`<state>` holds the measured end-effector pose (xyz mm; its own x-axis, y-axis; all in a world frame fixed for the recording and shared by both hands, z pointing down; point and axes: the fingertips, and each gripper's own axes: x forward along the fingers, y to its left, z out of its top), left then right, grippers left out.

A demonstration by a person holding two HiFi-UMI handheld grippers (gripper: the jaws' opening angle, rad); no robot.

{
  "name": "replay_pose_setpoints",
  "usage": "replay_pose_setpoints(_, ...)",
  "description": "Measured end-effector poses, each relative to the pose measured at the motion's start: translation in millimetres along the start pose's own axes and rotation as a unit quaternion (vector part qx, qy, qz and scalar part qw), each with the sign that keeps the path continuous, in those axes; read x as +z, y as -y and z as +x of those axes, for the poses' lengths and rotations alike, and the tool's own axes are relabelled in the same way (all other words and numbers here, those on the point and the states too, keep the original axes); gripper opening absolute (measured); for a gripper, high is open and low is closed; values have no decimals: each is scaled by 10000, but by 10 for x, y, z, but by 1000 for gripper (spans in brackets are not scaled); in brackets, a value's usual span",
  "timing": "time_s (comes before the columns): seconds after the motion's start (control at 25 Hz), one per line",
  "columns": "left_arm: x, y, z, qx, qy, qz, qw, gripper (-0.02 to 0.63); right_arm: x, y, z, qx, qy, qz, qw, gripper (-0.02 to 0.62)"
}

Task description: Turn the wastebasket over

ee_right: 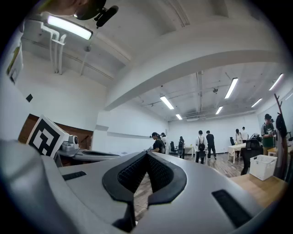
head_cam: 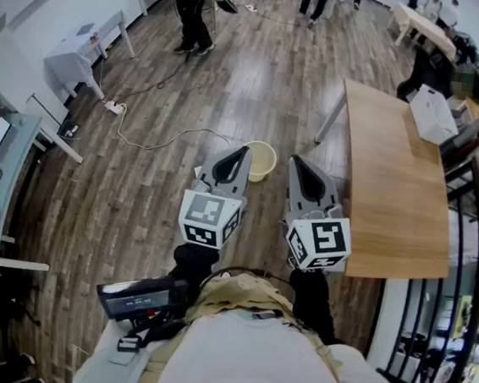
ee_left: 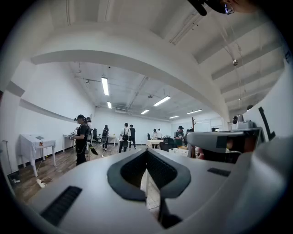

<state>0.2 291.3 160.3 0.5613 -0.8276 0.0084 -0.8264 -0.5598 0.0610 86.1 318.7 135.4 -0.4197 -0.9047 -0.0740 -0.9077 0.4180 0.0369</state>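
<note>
The wastebasket (head_cam: pixel 260 160) sits mouth-up on the floor (head_cam: pixel 152 211), just past the tip of the left claw (head_cam: pixel 244 151) and a little left of the right claw (head_cam: pixel 295 159). Both claws point level, side by side, jaws pinched together on nothing. A table (head_cam: pixel 392 194) runs along the right claw's right side.

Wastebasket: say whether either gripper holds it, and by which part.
Neither holds it. The left gripper and right gripper are shut, empty; the wastebasket sits on the floor, untouched.
</note>
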Motion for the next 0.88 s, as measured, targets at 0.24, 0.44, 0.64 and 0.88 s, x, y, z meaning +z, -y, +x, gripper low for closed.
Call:
replay_pose_setpoints(0.24,69,-38,32,43,105,20,9999,2,24,3,68,64,13,-29,10000,18)
replay_pose_setpoints(0.44,78,-68,23,73,125,22,9999,2,12,-65,141,197,5,-36,9998,18)
replay_pose_setpoints(0.64,51,-139,-8,155,107,15,9998,2,-31,-137,213,303,-55,-37,9995,18)
replay_pose_setpoints(0.88,-11,-211,-33,188,34,-41,9998,2,-107,-186,268,345,-143,-9,9993,18)
